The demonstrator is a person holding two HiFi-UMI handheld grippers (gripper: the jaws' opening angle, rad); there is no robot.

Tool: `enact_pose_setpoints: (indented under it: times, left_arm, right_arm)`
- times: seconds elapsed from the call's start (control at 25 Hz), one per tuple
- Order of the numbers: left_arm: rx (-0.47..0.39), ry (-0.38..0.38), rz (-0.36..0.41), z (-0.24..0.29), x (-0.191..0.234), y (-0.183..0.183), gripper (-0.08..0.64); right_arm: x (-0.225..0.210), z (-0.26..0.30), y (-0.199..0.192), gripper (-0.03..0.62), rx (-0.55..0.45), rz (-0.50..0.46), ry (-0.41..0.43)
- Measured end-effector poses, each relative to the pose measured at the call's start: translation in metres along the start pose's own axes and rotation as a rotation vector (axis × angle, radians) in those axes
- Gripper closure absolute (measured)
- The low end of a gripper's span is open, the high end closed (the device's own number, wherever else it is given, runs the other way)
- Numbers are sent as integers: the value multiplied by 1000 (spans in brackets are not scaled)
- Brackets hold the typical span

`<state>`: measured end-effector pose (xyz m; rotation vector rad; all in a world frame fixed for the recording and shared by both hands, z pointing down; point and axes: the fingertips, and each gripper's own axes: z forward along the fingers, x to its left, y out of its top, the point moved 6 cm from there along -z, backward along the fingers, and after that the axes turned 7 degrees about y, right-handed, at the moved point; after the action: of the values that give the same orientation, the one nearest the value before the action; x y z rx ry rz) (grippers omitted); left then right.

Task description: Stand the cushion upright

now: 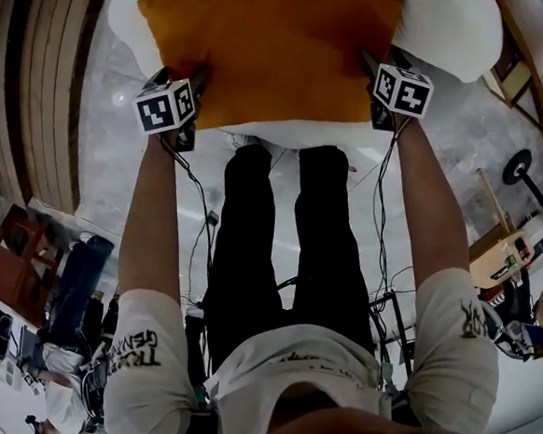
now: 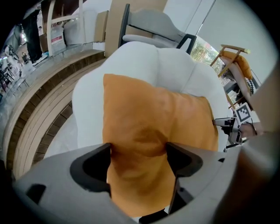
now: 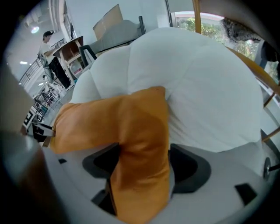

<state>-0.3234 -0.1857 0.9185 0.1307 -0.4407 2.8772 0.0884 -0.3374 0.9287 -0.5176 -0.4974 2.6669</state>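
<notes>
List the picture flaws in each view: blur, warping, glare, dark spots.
Head view: heavy fisheye warp, sheen on the floor, blurred dark shape at the bottom. Left gripper view: black corners, cushion soft near the jaws. Right gripper view: black corners too, near end of the cushion smeared.

Matt orange cloth cushion (image 1: 266, 47) on smooth white fabric seat (image 1: 455, 29).
</notes>
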Motion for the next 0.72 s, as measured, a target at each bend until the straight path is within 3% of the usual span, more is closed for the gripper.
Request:
enact_pose_setpoints:
  times: [0.12, 0.24, 0.32, 0.4, 0.48, 0.56, 0.72]
  left_arm:
    - [34, -11, -12, 5, 0, -1, 178]
    - [67, -8, -3, 6, -3, -2, 180]
    - [83, -16, 16, 3, -8, -3, 256]
    - [94, -36, 33, -1, -15, -5, 348]
    - [96, -48, 66, -8, -21, -4, 403]
    - [101, -52, 127, -14, -26, -5, 453]
    - [97, -66, 192, -22, -33, -5, 505]
  right_arm:
    - [-2, 9, -7, 264, 34, 74, -3]
    - [1, 15, -17, 273, 38, 279, 52]
    - [4, 14, -22, 335, 40, 308, 77]
    - [8, 11, -22, 425, 69, 231, 74]
    - [17, 7, -19, 504, 105, 83, 60]
    - [28, 2, -16, 543, 129, -49, 59]
    - [32, -15, -13, 549, 102, -47, 90]
